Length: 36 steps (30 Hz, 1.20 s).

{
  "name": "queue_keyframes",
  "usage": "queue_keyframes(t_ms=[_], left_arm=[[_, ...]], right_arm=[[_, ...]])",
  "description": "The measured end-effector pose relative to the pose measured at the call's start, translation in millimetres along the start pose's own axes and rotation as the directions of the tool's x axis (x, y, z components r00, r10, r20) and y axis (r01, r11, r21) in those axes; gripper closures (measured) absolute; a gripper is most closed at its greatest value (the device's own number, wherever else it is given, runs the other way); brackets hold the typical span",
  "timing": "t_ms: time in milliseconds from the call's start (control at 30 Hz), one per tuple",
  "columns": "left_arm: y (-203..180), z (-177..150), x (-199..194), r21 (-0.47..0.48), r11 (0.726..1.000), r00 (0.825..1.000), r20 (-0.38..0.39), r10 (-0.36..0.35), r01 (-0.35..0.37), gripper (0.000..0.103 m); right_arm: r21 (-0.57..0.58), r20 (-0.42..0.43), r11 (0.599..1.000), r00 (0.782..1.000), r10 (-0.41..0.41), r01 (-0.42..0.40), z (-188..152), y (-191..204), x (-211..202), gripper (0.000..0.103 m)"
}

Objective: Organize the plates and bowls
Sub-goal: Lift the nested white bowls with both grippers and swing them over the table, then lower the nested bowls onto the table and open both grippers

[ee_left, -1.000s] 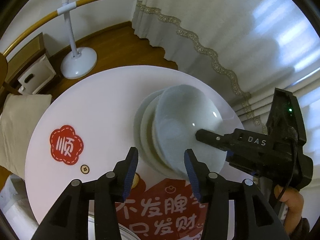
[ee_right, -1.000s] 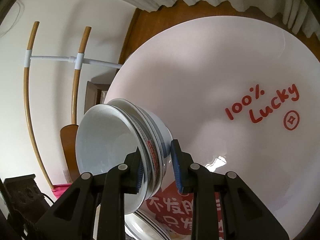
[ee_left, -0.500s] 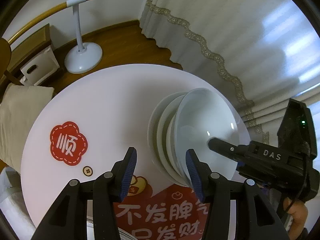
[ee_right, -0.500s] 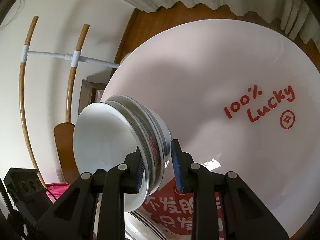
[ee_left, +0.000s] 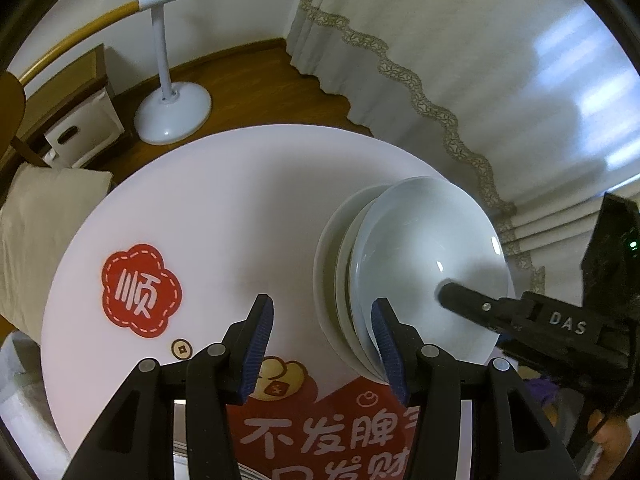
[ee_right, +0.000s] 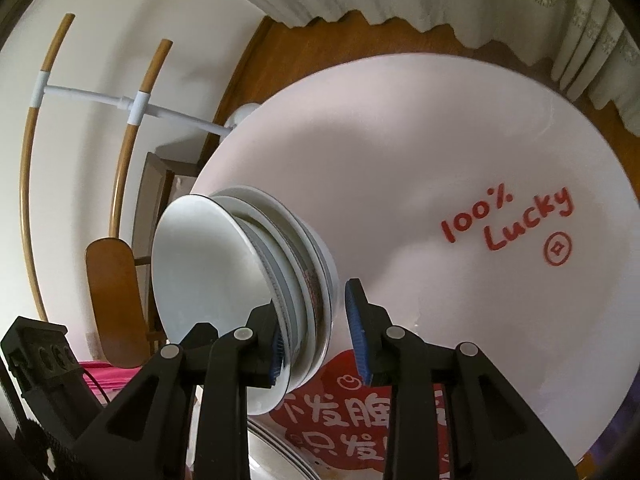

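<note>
A stack of white bowls (ee_left: 416, 264) stands on the round white table (ee_left: 224, 200), right of centre in the left wrist view. My right gripper (ee_right: 316, 336) is shut on the stack of bowls (ee_right: 248, 280): its left finger is inside the top bowl and its right finger is outside the wall. That inner finger (ee_left: 472, 304) shows in the left wrist view. My left gripper (ee_left: 322, 340) is open and empty, just left of the stack and above the table.
A rimmed plate (ee_right: 280, 452) lies at the table's near edge below the stack. A white floor stand (ee_left: 172, 108), a wooden cabinet (ee_left: 76, 132) and curtains (ee_left: 460, 60) lie beyond the table. Red print (ee_left: 140, 290) marks the tabletop.
The stack of bowls has shifted right and farther from my left gripper. My right gripper keeps its hold on it. My left gripper has stayed open.
</note>
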<state>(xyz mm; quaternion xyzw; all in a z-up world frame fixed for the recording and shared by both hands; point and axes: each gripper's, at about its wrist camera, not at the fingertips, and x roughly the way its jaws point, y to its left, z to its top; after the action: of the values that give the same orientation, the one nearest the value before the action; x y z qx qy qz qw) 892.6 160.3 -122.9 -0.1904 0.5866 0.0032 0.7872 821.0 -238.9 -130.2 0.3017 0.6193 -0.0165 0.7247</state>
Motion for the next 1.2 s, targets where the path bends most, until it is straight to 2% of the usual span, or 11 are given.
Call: queue_keyframes(t_ms=[333,567,900,1067,1200], left_arm=[[-0.8,-14.8,-26.8,0.019,0.998,0.996,0.064,0.057,-0.059,0.05],[1.4,-33.7,-53.7,-0.018,0.995,0.99,0.107,0.095,-0.093,0.048],[2.0,-96.6,-99.6,-0.135,0.982,0.975,0.165,0.152,-0.131,0.045],[-0.7,-133.5,-122.4,-0.204,0.969,0.968,0.176,0.178,-0.141,0.045],[-5.8,-161.3,-148.3,-0.224,0.96,0.956,0.201,0.212,-0.166,0.045]], right_arm=[[-0.064,0.023,0.998,1.0,-0.018,0.019,-13.8,17.4,-23.9,0.074],[-0.111,0.03,0.994,0.999,-0.014,0.017,-25.2,24.6,-37.5,0.074],[-0.237,0.009,0.971,1.0,-0.012,0.014,-55.1,34.2,-56.5,0.073],[-0.304,0.007,0.952,0.999,-0.034,0.034,-78.4,33.6,-69.2,0.073],[-0.338,0.014,0.94,0.999,-0.039,0.042,-100.6,31.6,-83.0,0.073]])
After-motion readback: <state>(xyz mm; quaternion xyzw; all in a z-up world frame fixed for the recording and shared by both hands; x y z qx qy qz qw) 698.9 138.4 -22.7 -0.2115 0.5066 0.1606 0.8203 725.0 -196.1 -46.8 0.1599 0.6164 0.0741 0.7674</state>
